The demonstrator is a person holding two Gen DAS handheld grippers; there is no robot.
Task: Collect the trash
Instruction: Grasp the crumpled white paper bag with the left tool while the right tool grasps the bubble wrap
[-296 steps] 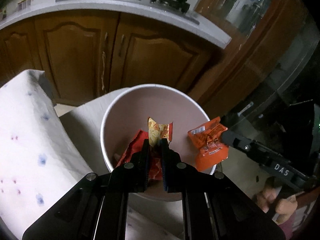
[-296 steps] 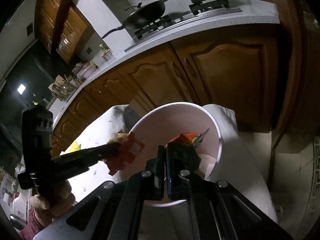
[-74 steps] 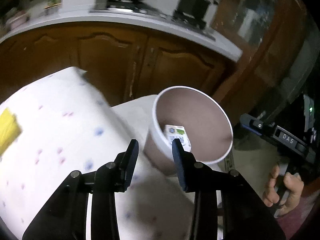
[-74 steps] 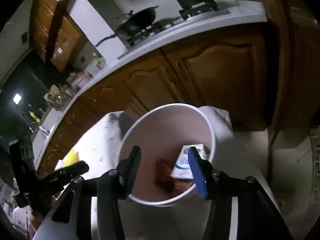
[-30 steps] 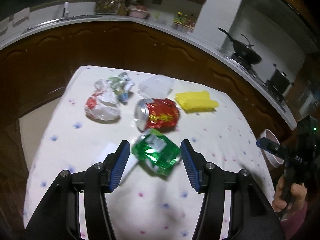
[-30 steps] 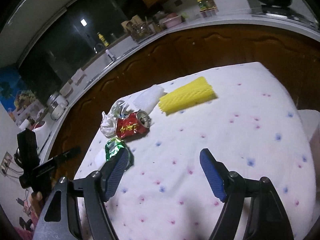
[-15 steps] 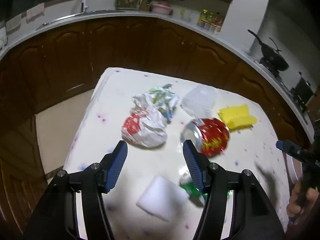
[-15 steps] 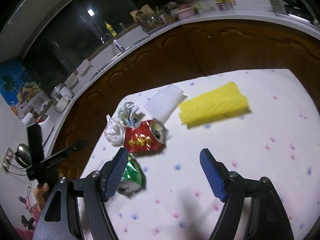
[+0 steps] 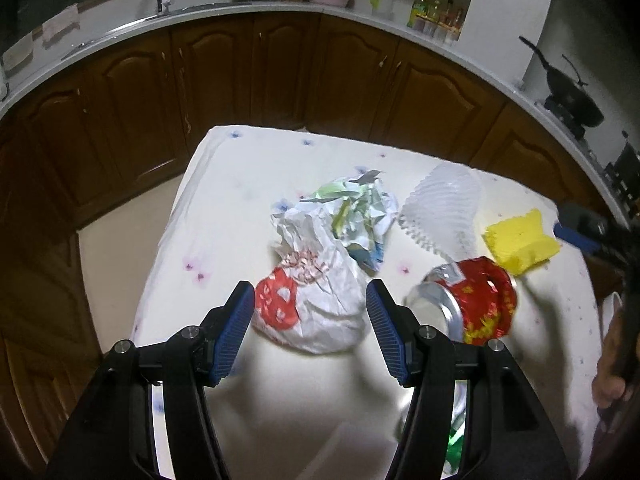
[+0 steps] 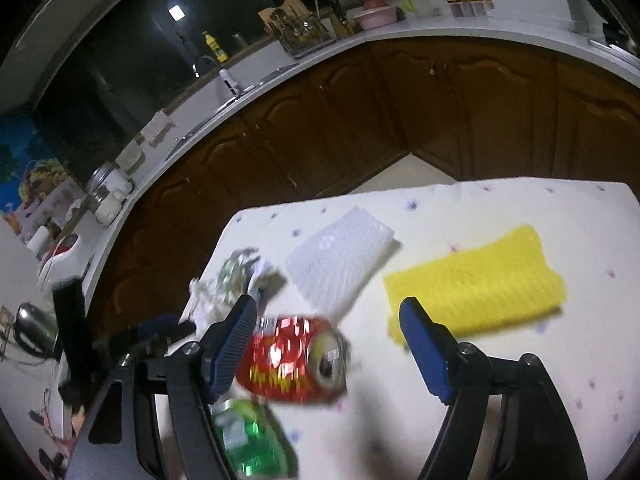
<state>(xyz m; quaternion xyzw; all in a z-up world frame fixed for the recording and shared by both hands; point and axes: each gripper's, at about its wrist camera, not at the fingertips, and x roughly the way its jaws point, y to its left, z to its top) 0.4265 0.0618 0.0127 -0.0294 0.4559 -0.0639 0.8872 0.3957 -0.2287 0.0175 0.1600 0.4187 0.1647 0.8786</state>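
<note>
Trash lies on a white flowered tablecloth (image 9: 232, 208). My left gripper (image 9: 310, 322) is open, its jaws either side of a crumpled white and red bag (image 9: 316, 300). A crumpled green and white wrapper (image 9: 360, 212) lies just beyond it. A crushed red can (image 9: 476, 304) lies to the right. My right gripper (image 10: 328, 344) is open, just above the red can (image 10: 296, 360), which lies between its jaws. A green wrapper (image 10: 248, 436) lies below the can, partly behind the left finger.
A white ribbed foam sheet (image 10: 340, 256) and a yellow foam piece (image 10: 480, 276) lie further back on the table. Brown kitchen cabinets (image 9: 280, 72) under a pale counter curve round behind. The table's left edge (image 9: 172, 216) drops to the floor.
Both grippers have left the bin and moved over the table. In the last half second the left closed in on the white and red bag, the right on the red can.
</note>
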